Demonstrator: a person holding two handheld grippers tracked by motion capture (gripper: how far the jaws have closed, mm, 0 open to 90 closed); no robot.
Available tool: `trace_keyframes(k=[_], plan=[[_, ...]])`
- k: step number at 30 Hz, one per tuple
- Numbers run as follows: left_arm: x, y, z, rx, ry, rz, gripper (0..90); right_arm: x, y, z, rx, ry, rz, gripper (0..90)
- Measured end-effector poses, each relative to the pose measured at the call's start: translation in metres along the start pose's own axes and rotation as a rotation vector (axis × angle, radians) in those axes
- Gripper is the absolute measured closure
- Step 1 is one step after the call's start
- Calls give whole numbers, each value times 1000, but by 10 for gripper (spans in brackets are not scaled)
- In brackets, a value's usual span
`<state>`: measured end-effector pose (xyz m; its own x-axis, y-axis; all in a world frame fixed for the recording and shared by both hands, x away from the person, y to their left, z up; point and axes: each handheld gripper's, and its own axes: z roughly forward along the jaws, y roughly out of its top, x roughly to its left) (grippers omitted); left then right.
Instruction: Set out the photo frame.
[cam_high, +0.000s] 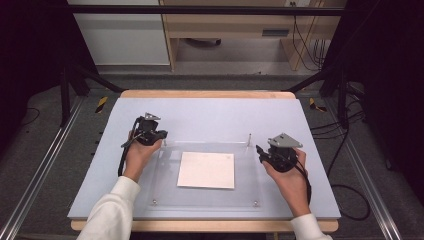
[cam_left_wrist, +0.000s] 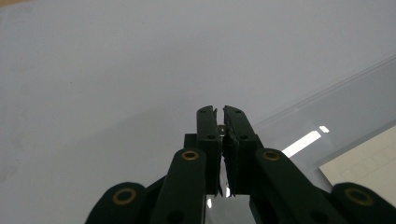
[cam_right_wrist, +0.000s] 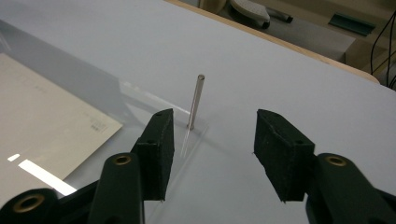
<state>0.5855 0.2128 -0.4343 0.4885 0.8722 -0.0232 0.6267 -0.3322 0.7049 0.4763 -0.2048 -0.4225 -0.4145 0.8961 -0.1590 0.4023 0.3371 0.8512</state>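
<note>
The right tongs (cam_right_wrist: 210, 154) are standing wide, jaws well apart, and the upright metal pin (cam_right_wrist: 195, 101) is rising just beyond them, nearer the left jaw, its long axis vertical. In the high view that pin (cam_high: 249, 138) is standing at the far right corner of the clear plate (cam_high: 250, 175) on the tabletop (cam_high: 210, 112), with the right tongs (cam_high: 259, 150) just beside it and the nearer of the two. The left tongs (cam_left_wrist: 219, 112) are pinching shut on a small metal piece (cam_left_wrist: 222, 127) at the far left corner, probably a second pin. One white sheet (cam_high: 206, 170) is lying under the plate; two low studs are marking the near corners.
</note>
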Motion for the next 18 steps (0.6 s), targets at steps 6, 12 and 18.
trace_keyframes(k=[6, 12, 18], plan=[[2, 4, 2, 24, -4, -12, 848, 11, -32, -35, -59, -11, -75, 321], [2, 6, 3, 32, 4, -14, 848, 19, -63, -66, -42, 33, -56, 244], [2, 6, 3, 37, 3, -14, 848, 33, -87, -89, -52, 66, -121, 159]])
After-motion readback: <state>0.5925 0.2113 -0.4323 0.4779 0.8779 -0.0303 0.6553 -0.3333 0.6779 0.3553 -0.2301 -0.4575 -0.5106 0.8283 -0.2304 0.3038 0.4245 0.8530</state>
